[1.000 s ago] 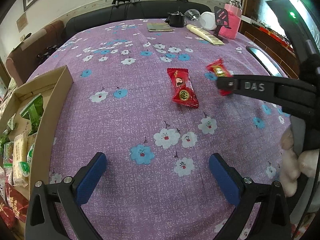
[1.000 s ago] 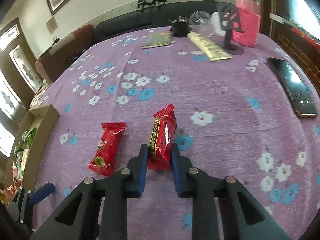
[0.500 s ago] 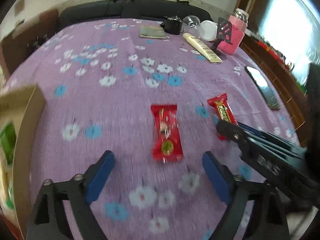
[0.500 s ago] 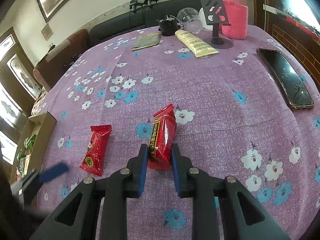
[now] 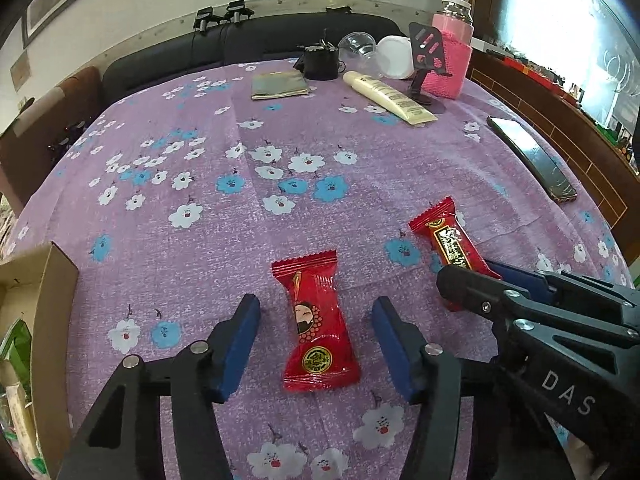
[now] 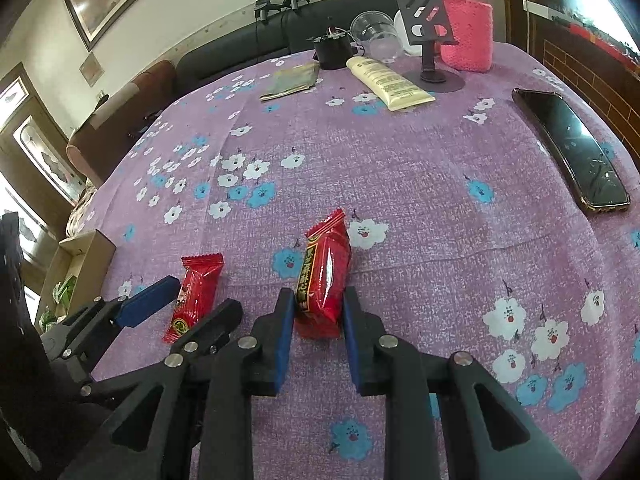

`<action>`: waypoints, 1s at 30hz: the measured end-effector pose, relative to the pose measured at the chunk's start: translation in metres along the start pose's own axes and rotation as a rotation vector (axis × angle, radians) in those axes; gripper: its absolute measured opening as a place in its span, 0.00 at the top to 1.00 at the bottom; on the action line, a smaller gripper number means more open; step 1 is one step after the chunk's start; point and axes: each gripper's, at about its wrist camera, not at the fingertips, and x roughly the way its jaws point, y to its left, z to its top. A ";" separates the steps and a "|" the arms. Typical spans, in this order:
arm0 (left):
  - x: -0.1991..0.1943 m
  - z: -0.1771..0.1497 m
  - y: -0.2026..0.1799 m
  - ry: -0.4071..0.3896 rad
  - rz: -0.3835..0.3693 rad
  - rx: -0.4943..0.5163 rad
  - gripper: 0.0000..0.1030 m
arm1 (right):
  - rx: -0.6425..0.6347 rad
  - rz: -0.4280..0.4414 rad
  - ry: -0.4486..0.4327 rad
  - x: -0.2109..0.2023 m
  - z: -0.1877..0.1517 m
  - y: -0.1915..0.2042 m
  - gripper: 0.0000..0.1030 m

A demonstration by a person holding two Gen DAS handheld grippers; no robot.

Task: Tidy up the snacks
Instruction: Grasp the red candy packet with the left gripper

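Observation:
A flat red snack packet with a cartoon face (image 5: 314,324) lies on the purple flowered tablecloth. My left gripper (image 5: 316,318) is open, its blue pads on either side of the packet without touching it. A second red packet with a dark label (image 6: 325,274) stands on edge between the pads of my right gripper (image 6: 318,310), which is shut on it. That packet also shows in the left wrist view (image 5: 450,238), with the right gripper (image 5: 472,280) around its near end. The face packet appears in the right wrist view (image 6: 195,296) beside a left finger (image 6: 150,304).
An open cardboard box (image 5: 52,320) with packaged snacks stands at the table's left edge. A black phone (image 6: 570,150) lies at the right. At the far end are a cream tube (image 6: 388,84), a phone stand (image 6: 430,40), a pink-sleeved bottle (image 6: 466,20), a clear cup and a foil pouch (image 5: 280,85).
My left gripper has moved forward and right, from beside the box to straddling the face packet. The right gripper has stayed shut on its packet and shifted slightly forward.

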 end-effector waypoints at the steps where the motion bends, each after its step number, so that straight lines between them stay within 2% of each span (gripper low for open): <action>1: 0.000 0.000 0.000 0.002 -0.014 0.002 0.29 | 0.004 0.005 0.003 0.000 0.000 -0.001 0.79; 4: 0.005 0.002 -0.004 0.032 -0.070 0.025 0.04 | 0.003 0.005 0.006 -0.001 0.000 -0.001 0.79; 5: 0.007 0.002 -0.007 0.047 -0.081 0.044 0.01 | 0.001 0.004 0.007 -0.001 0.000 -0.001 0.79; 8: 0.010 0.003 -0.014 0.060 -0.056 0.071 0.00 | -0.002 0.002 0.011 -0.001 0.000 0.000 0.79; 15: 0.011 0.007 -0.009 0.051 -0.074 0.050 0.01 | 0.052 0.013 0.012 -0.005 0.002 -0.011 0.79; 16: 0.009 0.007 -0.007 0.041 -0.058 0.037 0.08 | 0.055 0.011 0.008 -0.006 0.003 -0.012 0.79; 17: 0.008 0.007 -0.008 0.031 -0.025 0.051 0.22 | 0.060 0.012 0.005 -0.007 0.003 -0.014 0.79; 18: 0.006 0.006 -0.009 0.021 -0.010 0.076 0.29 | 0.061 0.013 0.000 -0.009 0.004 -0.015 0.79; 20: 0.002 0.005 -0.010 0.011 -0.022 0.101 0.62 | 0.060 0.010 -0.010 -0.011 0.004 -0.016 0.79; 22: -0.001 0.005 -0.009 0.024 -0.028 0.111 0.82 | 0.058 0.014 -0.011 -0.011 0.005 -0.015 0.79; 30: -0.012 -0.004 -0.001 0.007 -0.095 0.034 0.82 | 0.052 0.030 -0.018 -0.011 0.005 -0.013 0.79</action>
